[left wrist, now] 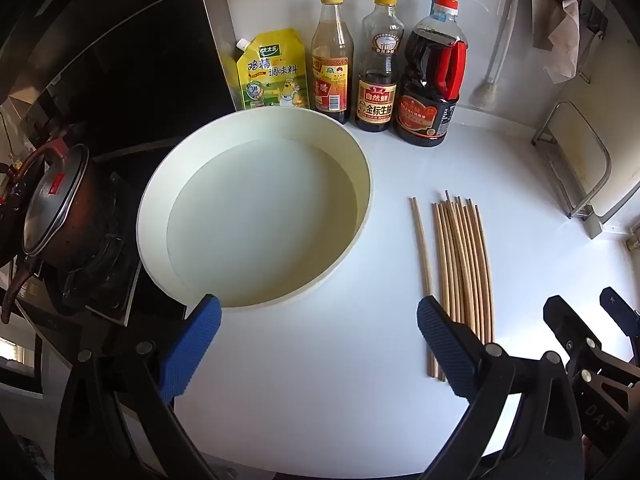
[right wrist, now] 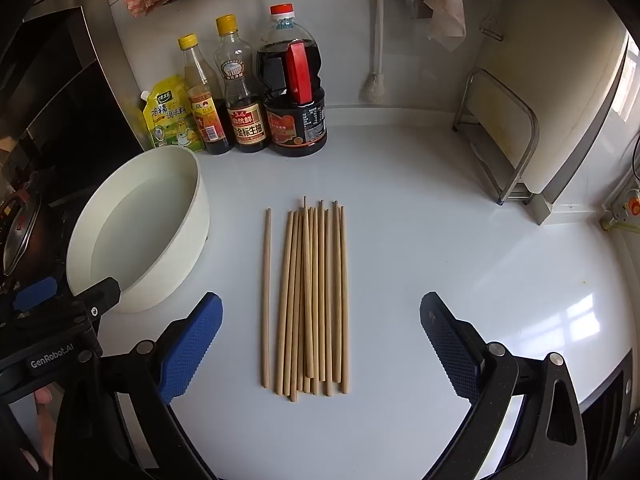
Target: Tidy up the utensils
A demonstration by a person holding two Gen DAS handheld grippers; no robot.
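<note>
The chopsticks (right wrist: 308, 300) lie parallel on the white surface (right wrist: 440, 240), one stick slightly apart on the side toward the empty white basin (right wrist: 196, 216). The right gripper (right wrist: 320, 344) hovers over their near ends, fingers spread wide, nothing between them. The left gripper (left wrist: 320, 344) hovers between basin and bundle, fingers likewise spread and empty. The sticks appear light, stiff, smooth and prone to roll. Grip the bundle crosswise near mid-length; end grips will likely fan it.
</note>
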